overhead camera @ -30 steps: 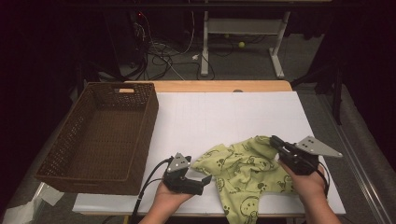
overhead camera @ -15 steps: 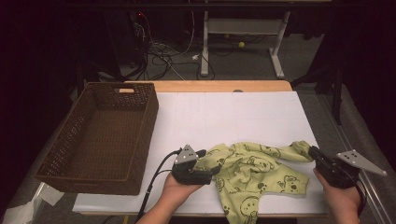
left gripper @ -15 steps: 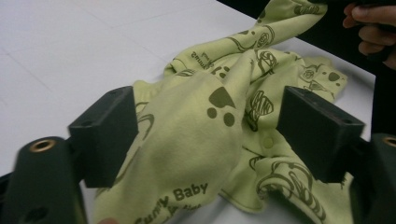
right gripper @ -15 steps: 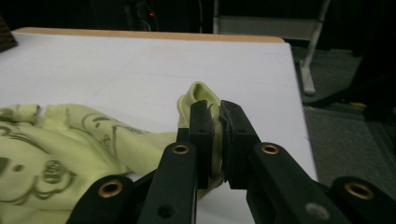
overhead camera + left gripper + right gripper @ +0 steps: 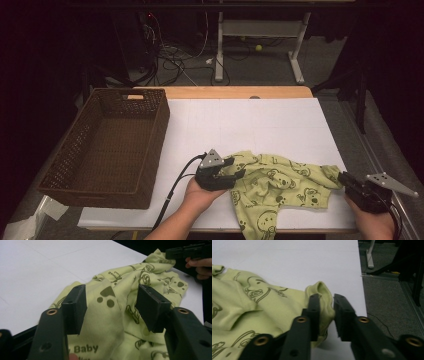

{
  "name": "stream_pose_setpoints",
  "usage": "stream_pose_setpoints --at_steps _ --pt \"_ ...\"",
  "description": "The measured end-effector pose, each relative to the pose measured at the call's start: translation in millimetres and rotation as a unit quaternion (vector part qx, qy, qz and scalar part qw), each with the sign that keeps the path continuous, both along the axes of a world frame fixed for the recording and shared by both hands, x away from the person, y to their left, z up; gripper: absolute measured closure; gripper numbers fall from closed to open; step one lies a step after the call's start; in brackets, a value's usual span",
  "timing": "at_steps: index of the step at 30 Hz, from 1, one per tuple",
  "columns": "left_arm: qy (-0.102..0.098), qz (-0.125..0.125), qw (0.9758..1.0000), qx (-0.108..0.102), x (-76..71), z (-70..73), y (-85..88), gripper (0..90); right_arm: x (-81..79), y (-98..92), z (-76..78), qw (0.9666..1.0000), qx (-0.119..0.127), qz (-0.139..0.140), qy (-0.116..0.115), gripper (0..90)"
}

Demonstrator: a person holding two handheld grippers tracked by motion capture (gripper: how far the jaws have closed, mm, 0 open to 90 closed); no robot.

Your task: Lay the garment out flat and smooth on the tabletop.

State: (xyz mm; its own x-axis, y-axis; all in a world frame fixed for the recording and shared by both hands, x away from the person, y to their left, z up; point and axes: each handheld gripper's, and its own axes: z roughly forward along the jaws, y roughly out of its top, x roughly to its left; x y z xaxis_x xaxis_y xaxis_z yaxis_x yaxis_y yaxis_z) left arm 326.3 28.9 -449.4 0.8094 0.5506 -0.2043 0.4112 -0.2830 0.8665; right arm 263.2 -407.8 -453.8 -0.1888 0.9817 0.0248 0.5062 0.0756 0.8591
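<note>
A light green baby garment (image 5: pixel 285 180) with dark cartoon prints lies spread near the front of the white table (image 5: pixel 250 120). My left gripper (image 5: pixel 237 167) is at its left edge. In the left gripper view the jaws (image 5: pixel 111 302) have just been closing; a fold of the cloth (image 5: pixel 117 277) stands between them and the pads are clear of it. My right gripper (image 5: pixel 342 176) is at the right sleeve end, by the table's right edge. Its jaws (image 5: pixel 327 305) have just been opening, with the cuff (image 5: pixel 323 293) loosely between them.
A large brown wicker basket (image 5: pixel 160 115) stands on the left of the table. The table's right edge (image 5: pixel 359 290) drops to a grey floor close beside the right gripper. Cables and white desk legs (image 5: pixel 219 45) lie beyond the far edge.
The right gripper moved right toward the table edge, drawing the sleeve out and spreading the garment. The left gripper shifted right onto the garment's left edge and its jaws narrowed.
</note>
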Motion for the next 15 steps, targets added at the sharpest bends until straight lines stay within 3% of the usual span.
stream_pose_setpoints --at_steps 3,5,10,15 --pt "-0.004 0.010 0.9998 0.019 3.4 -1.1 -1.3 52.1 -1.3 6.6 4.0 0.9999 -0.006 0.011 -0.009 64.3" --pt "0.011 0.007 0.9996 0.023 6.2 -4.2 -1.1 60.2 -1.8 11.4 6.2 0.9997 -0.014 0.017 -0.013 60.7" --pt "0.005 0.002 0.9993 0.036 5.3 -7.9 -2.9 74.9 -3.3 21.1 12.8 0.9989 -0.021 0.029 -0.029 57.4" --pt "0.003 0.006 0.9995 0.032 4.8 -7.4 0.3 79.7 -6.8 24.4 19.6 0.9979 -0.029 0.032 -0.049 57.0"
